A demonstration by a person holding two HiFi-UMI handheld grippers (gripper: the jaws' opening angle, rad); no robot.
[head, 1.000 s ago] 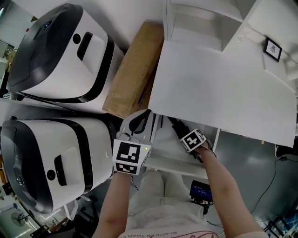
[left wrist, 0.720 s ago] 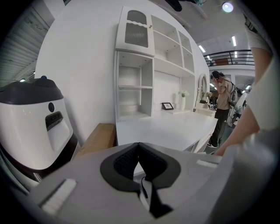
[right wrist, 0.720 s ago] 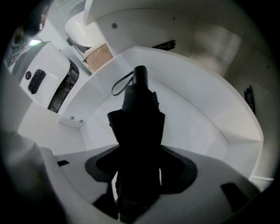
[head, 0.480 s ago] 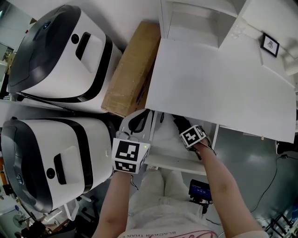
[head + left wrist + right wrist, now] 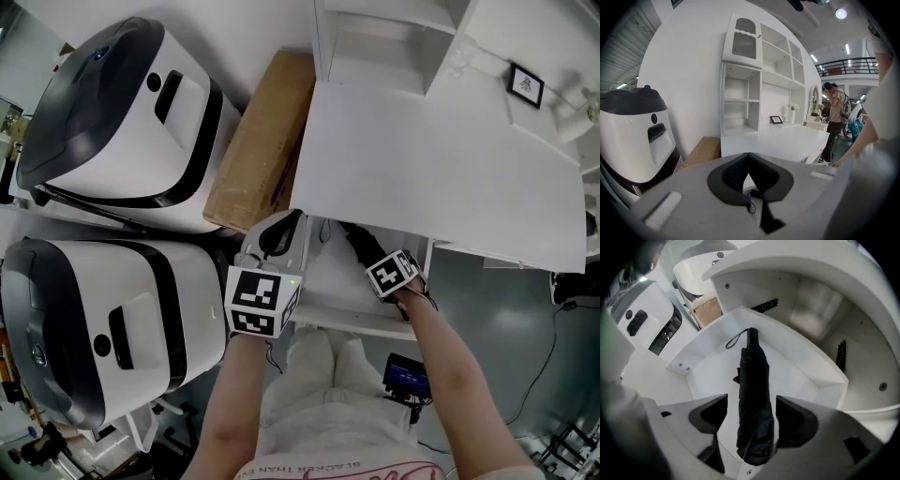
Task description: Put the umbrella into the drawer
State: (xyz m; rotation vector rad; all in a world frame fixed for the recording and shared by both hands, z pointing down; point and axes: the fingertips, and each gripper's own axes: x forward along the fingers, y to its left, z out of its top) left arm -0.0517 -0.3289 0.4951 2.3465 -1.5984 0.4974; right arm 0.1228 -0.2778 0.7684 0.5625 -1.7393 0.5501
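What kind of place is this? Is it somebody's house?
Probably not a house, more likely a big lab or workshop hall. The white desk with shelves looks homely, but two big white machines stand beside it, and a railed upper walkway runs under ceiling lights.

The umbrella [image 5: 752,394] is showing matt, creased black cloth; the drawer [image 5: 801,376] and worktop [image 5: 422,159] are presenting smooth white coated board with a faint sheen. The box [image 5: 262,141] is looking like dull brown cardboard, and a machine [image 5: 122,122] is gleaming in glossy white and black plastic.
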